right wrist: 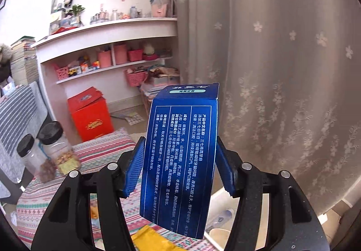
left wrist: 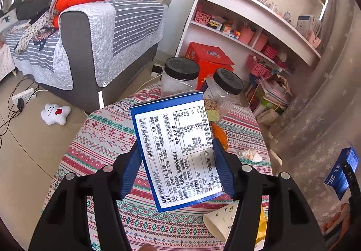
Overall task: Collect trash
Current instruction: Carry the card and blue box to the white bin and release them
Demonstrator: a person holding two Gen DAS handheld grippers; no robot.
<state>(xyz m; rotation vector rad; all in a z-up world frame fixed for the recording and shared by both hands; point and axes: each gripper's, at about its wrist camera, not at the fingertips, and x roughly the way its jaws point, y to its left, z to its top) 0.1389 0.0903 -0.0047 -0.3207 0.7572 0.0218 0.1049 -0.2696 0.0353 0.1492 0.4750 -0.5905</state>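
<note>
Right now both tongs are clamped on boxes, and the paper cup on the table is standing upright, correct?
Not quite. Both tongs, left tongs and right tongs, do clamp boxes, the white-label box and the dark blue box, but the paper cup lies on its side, as the left wrist view shows.

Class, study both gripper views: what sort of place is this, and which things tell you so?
Probably a lived-in home living room: a sofa piled with clothes, white shelves of books and toys, and a flowered curtain beside a cloth-covered table.
</note>
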